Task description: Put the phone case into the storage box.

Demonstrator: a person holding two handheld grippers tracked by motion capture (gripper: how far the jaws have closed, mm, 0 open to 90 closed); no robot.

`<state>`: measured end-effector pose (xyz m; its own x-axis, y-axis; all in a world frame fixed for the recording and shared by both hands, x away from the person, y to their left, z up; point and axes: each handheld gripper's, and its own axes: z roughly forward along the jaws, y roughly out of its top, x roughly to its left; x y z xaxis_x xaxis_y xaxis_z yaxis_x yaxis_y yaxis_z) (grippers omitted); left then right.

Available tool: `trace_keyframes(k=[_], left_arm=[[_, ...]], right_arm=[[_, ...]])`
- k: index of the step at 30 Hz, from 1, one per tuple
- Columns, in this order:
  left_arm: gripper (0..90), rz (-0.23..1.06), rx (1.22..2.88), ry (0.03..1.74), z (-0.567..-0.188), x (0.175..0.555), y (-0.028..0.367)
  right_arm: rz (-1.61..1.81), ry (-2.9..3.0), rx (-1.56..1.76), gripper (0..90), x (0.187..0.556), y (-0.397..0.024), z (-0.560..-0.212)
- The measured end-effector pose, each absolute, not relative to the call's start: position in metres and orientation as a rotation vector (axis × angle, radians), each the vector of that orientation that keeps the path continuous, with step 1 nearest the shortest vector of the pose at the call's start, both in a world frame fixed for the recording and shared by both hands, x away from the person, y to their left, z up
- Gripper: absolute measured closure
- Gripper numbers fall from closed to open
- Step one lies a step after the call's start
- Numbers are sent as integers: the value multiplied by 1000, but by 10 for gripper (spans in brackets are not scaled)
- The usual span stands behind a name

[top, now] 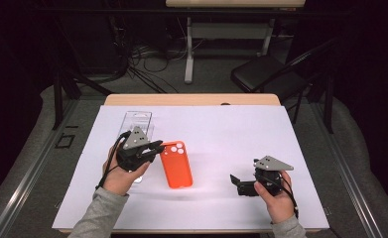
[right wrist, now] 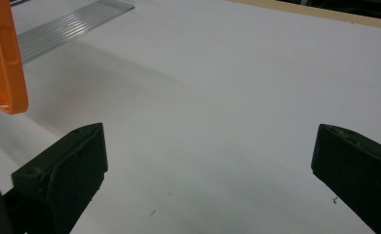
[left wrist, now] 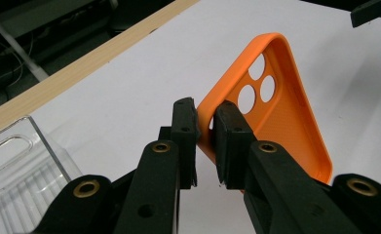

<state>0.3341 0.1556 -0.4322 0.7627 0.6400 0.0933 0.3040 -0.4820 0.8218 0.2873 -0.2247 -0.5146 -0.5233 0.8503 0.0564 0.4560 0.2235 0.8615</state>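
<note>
Orange phone case (top: 176, 164) sits on the white sheet (top: 221, 129) left of centre, camera-hole end toward the far edge, open side up; three round cutouts visible. In the left gripper view the case (left wrist: 280, 117) has its near corner rim pinched between the left gripper (left wrist: 206, 141) jaws, which are clamped tight on that rim; the pinched bit of edge is hidden behind the pads, and whether the case is lifted clear of the sheet is hard to tell. In the high view the left gripper (top: 154, 148) covers the case's upper left corner, with the person's left hand (top: 118, 173) behind it. Clear plastic tray (top: 137, 124) lies just beside the case on the left, partly under that hand and gripper, lower part hidden; its ribbed end is cut off at the frame edge in the left gripper view (left wrist: 22, 170). Right gripper (top: 237, 182) is well apart on the right of the sheet, jaws spread wide with nothing between them, held by the right hand (top: 278, 198). The right gripper view (right wrist: 207, 161) has bare sheet between the jaws and one orange case corner (right wrist: 3, 63), the rest cropped. No brand, label or writing readable anywhere. Wooden table (top: 191, 99) edge shows beyond the sheet.
</note>
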Motion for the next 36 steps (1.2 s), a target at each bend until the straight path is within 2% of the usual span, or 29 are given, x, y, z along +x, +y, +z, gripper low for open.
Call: trace_keyframes(k=[15,36], left_arm=[[801,445,2132,705,-418,351,154],[799,445,2166,655,-407,373,150]], right_arm=[[1246,2069,1226,0,286,-227,-517],[1244,2060,1230,0,287,-229,-521]])
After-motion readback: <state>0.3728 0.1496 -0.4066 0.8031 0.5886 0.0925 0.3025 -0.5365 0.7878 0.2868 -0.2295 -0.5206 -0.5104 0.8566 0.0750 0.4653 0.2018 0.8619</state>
